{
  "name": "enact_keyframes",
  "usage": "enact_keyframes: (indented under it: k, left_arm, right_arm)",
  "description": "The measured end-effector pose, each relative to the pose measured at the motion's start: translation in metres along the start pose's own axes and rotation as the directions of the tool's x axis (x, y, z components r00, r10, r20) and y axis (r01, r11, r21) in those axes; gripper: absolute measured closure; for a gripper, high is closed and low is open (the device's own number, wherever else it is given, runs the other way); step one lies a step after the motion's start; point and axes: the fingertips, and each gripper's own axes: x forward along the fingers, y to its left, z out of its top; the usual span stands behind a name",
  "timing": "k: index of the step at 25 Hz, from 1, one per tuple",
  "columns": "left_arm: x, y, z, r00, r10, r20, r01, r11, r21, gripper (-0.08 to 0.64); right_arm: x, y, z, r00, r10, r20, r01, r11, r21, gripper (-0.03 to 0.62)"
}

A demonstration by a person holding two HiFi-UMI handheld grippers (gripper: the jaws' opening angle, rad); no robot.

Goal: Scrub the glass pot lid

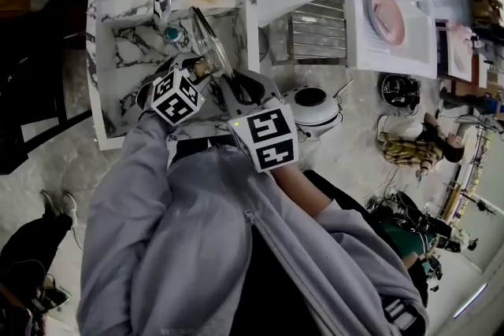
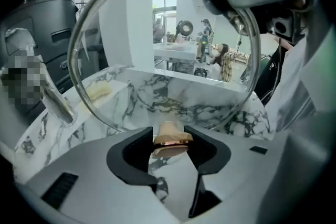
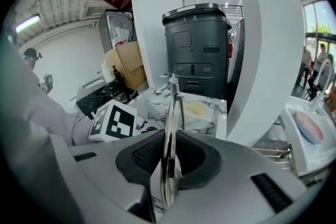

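Right gripper view: right gripper (image 3: 169,165) clenched on the rim of the glass pot lid (image 3: 173,107), held edge-on above the marble sink (image 1: 96,51). Left gripper (image 2: 170,162), over the sink, jaws wide apart around a small tan object (image 2: 170,139), seemingly unpressed. Scrubbing judged not begun; next, grip a scrubber and bring it to the glass.

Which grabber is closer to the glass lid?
Right. The right gripper is clamped on the lid by its rim, holding it upright. The left gripper is open just below the lid's face, with no grip on it.
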Motion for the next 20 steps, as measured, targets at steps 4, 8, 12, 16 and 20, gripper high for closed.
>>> enact_keyframes:
  k: [4,8,12,16,20]
  left_arm:
    - [-0.034,0.005,-0.029,0.993,0.015,-0.118,-0.017,1.000,-0.018,0.367]
    - [-0.062,0.014,-0.070,0.956,0.034,-0.293,-0.034,0.999,0.004,0.371]
    - [-0.064,0.029,-0.095,0.909,0.030,-0.415,-0.043,0.999,-0.022,0.373]
    - [-0.052,0.034,-0.098,0.888,-0.004,-0.460,-0.041,0.995,-0.087,0.373]
    - [-0.032,0.038,-0.098,0.867,-0.041,-0.496,-0.017,0.994,-0.112,0.373]
  right_arm:
    - [0.014,0.007,0.008,0.992,0.123,-0.006,-0.122,0.991,0.052,0.517]
    - [0.047,0.013,-0.005,0.963,0.269,-0.022,-0.257,0.938,0.233,0.511]
    - [0.087,0.006,-0.017,0.943,0.329,-0.043,-0.300,0.901,0.315,0.500]
    - [0.100,-0.027,-0.021,0.977,0.184,-0.105,-0.165,0.971,0.174,0.497]
    - [0.092,-0.050,-0.019,0.989,0.097,-0.108,-0.086,0.992,0.096,0.497]
